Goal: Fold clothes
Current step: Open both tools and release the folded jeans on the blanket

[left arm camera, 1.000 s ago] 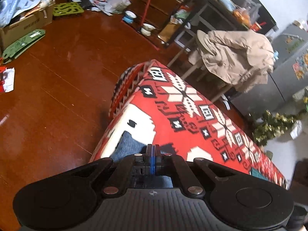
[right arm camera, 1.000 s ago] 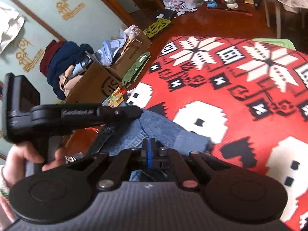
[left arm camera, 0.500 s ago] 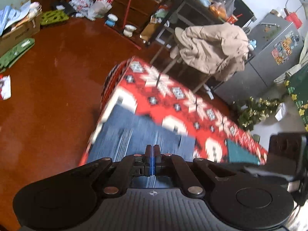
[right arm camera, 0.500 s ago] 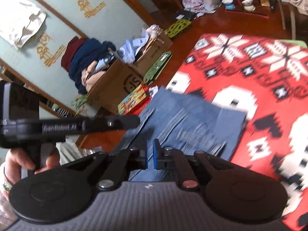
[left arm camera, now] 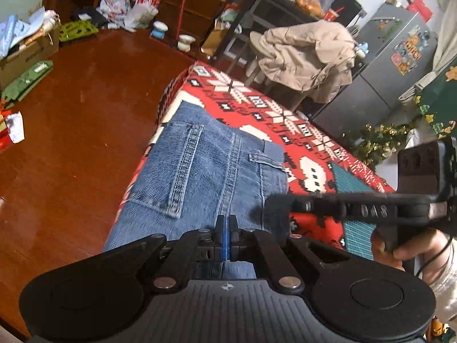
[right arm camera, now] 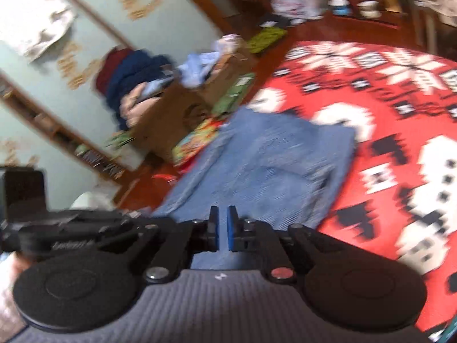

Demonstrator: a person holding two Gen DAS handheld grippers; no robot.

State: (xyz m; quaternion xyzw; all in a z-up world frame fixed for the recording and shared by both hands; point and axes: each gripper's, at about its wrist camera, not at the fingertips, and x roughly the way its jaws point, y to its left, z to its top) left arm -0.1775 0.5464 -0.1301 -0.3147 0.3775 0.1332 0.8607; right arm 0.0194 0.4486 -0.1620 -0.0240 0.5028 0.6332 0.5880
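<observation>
Flat on the red cloth (left arm camera: 308, 140), the jeans (left arm camera: 205, 165) lie beyond both fingers: left gripper (left arm camera: 225, 240) pressed together, right gripper (right arm camera: 223, 228) narrowly parted

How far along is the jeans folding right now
Done: the jeans lie folded in a flat rectangle on the red patterned cloth. In hand: nothing visible; the left gripper is shut with no denim seen between its pads, the right gripper slightly open and empty. Left: perhaps another fold, or setting them aside.

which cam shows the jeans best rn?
Left wrist: the jeans are sharp, with seams, back pocket and belt loop readable on the red cloth. Right wrist shows the whole folded shape, but motion-blurred, with no stitching detail.
</observation>
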